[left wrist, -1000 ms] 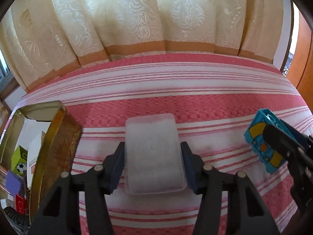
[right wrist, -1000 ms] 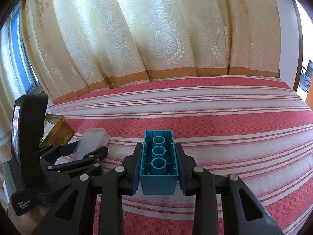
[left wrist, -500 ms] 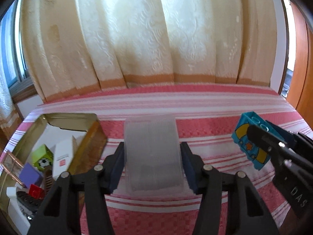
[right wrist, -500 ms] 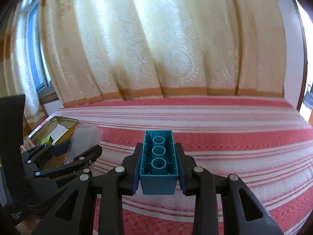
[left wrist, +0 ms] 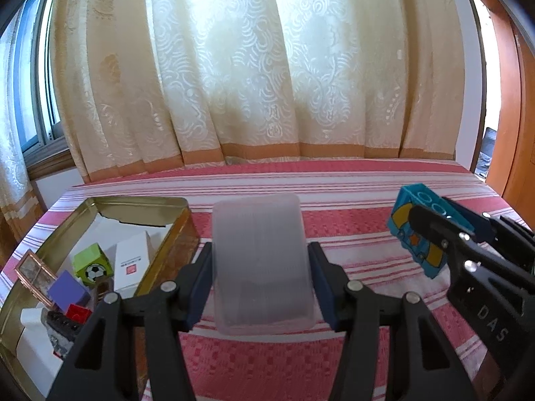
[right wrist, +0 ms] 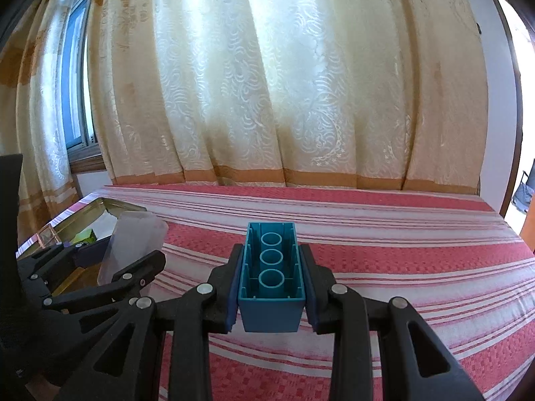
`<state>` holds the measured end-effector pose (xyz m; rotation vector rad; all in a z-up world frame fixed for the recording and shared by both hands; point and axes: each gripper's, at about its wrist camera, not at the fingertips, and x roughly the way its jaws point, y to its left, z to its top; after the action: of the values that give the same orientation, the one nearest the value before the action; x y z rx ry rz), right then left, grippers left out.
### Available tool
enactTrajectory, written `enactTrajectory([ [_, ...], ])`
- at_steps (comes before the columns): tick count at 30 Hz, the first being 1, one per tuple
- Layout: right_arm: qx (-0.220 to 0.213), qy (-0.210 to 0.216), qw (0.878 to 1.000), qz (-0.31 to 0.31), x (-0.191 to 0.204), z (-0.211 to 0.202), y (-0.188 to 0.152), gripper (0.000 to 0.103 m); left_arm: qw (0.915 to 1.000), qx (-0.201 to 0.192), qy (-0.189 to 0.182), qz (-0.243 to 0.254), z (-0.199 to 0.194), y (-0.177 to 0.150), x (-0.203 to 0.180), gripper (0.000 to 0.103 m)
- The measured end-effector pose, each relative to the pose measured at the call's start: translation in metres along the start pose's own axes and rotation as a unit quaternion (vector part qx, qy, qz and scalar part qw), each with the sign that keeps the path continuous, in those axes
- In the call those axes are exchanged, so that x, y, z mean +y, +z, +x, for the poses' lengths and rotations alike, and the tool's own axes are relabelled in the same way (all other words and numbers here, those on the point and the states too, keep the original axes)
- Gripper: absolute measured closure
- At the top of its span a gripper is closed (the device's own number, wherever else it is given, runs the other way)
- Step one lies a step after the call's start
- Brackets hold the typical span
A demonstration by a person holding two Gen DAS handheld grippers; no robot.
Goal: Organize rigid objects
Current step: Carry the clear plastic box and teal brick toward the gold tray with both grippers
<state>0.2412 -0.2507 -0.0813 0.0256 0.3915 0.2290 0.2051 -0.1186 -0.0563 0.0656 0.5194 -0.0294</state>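
At 6 o'clock in the left wrist view, our left gripper [left wrist: 260,287] clamps a translucent plastic box [left wrist: 262,264] between its pads. At 6 o'clock in the right wrist view, our right gripper [right wrist: 271,287] pinches a teal building block [right wrist: 271,277], hollow side up. At 8 o'clock, left view, sits the gold tin [left wrist: 167,240] holding small items. Beyond lies the red striped cloth [left wrist: 351,214], then the curtain [left wrist: 267,83].

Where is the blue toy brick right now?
The blue toy brick is clamped in the right gripper above the striped bedspread, right of the clear plastic box.
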Motion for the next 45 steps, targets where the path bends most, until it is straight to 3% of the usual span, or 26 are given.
enactTrajectory([
  [45,-0.038,0.018,0.999,-0.034,0.035,-0.042,-0.016,0.069,0.9986,-0.049,-0.015,-0.010,-0.052,-0.023,0.023,0.049],
])
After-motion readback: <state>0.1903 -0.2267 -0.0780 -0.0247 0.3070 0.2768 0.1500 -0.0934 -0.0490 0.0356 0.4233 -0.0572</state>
